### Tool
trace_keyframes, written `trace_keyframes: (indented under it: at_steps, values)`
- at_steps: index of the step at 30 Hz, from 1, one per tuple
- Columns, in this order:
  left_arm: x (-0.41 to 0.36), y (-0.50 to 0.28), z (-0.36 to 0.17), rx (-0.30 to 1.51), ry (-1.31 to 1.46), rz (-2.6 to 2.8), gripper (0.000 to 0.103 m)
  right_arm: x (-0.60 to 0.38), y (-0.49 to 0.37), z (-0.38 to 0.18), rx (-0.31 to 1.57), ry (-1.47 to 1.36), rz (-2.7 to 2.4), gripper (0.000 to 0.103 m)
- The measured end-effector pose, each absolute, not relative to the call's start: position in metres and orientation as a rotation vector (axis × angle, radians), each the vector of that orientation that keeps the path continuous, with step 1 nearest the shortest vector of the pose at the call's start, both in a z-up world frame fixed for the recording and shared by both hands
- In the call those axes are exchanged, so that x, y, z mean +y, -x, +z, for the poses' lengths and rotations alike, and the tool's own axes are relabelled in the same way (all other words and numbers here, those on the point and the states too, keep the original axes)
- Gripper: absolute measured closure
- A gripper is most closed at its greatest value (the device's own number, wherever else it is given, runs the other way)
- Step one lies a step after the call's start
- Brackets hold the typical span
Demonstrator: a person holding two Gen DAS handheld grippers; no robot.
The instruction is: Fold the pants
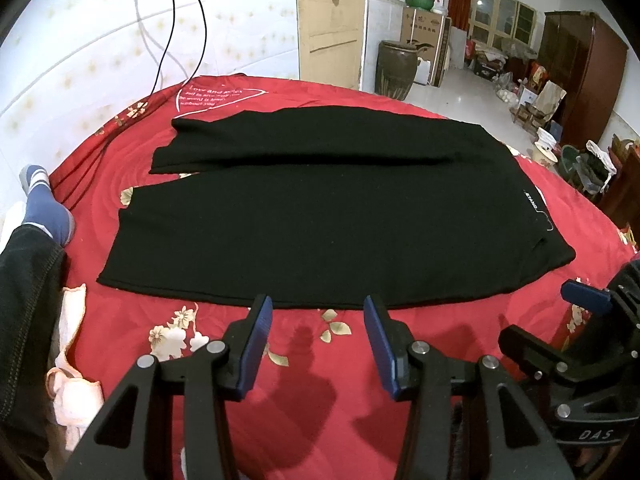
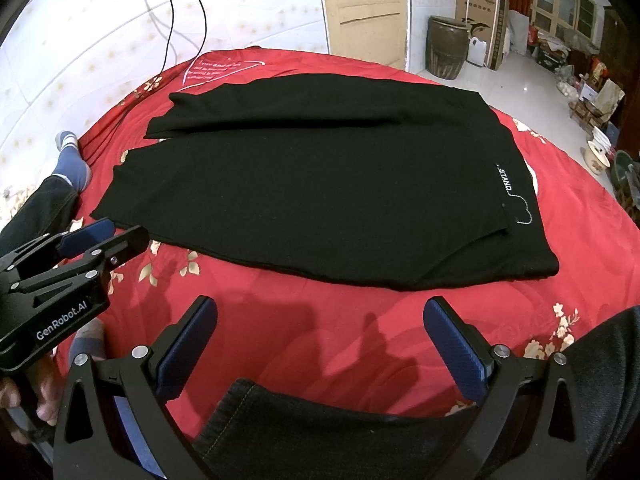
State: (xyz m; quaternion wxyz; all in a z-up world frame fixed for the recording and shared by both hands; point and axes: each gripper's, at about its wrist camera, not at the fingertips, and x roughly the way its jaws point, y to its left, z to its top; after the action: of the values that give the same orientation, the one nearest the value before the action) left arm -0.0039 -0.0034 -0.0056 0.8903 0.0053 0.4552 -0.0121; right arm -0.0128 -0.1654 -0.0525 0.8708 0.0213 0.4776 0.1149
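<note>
Black pants (image 1: 328, 208) lie flat on a red flowered bedspread (image 1: 320, 360), legs to the left, waist with a white "STAND" print to the right; the same pants (image 2: 320, 184) fill the right wrist view. My left gripper (image 1: 318, 304) hovers open just in front of the pants' near edge, nothing between its blue pads. My right gripper (image 2: 320, 308) stands open wider, also short of the near edge and empty. The right gripper (image 1: 588, 300) shows at the right edge of the left wrist view, and the left gripper (image 2: 108, 236) at the left of the right wrist view.
A person's dark trouser leg and blue sock (image 1: 44, 204) rest on the bedspread at the left; a knee in dark denim (image 2: 320, 428) sits under the right gripper. Black cables (image 1: 176, 20) hang down the wall behind. A brown jar (image 1: 396, 68), boxes and clutter stand on the floor at right.
</note>
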Motion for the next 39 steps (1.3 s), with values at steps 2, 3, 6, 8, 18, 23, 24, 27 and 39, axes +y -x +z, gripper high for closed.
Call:
trace_keyframes:
  at_steps: [2, 3, 6, 8, 18, 23, 24, 27, 39]
  values:
    - [-0.003, 0.004, -0.006, 0.945, -0.009, -0.026, 0.053, -0.165, 0.012, -0.053, 0.999, -0.043, 0.240, 0.000]
    - [-0.004, 0.004, -0.006, 0.946, -0.008, -0.026, 0.053, -0.167, 0.011, -0.053, 1.000, -0.042, 0.240, 0.000]
    - [-0.004, 0.004, -0.007, 0.952, -0.009, -0.023, 0.053, -0.168, 0.010, -0.054, 0.997, -0.044, 0.240, 0.000]
    - [-0.003, 0.004, -0.008, 0.957, -0.003, -0.025, 0.053, -0.167, 0.011, -0.053, 0.998, -0.045, 0.242, 0.000]
    - [-0.002, 0.001, -0.015, 0.978, -0.002, -0.024, 0.053, -0.169, 0.009, -0.051, 1.003, -0.059, 0.244, 0.000]
    - [-0.002, 0.000, -0.016, 0.984, -0.004, -0.026, 0.053, -0.170, 0.008, -0.053, 1.010, -0.071, 0.244, 0.000]
    - [-0.002, 0.000, -0.017, 0.985, -0.006, -0.027, 0.053, -0.171, 0.008, -0.052, 1.012, -0.073, 0.244, 0.000]
    - [-0.003, -0.001, -0.017, 0.984, -0.006, -0.029, 0.053, -0.172, 0.005, -0.052, 1.014, -0.084, 0.247, 0.000]
    - [-0.005, -0.006, -0.017, 0.985, -0.005, -0.026, 0.053, -0.176, -0.003, -0.046, 1.012, -0.133, 0.273, 0.000]
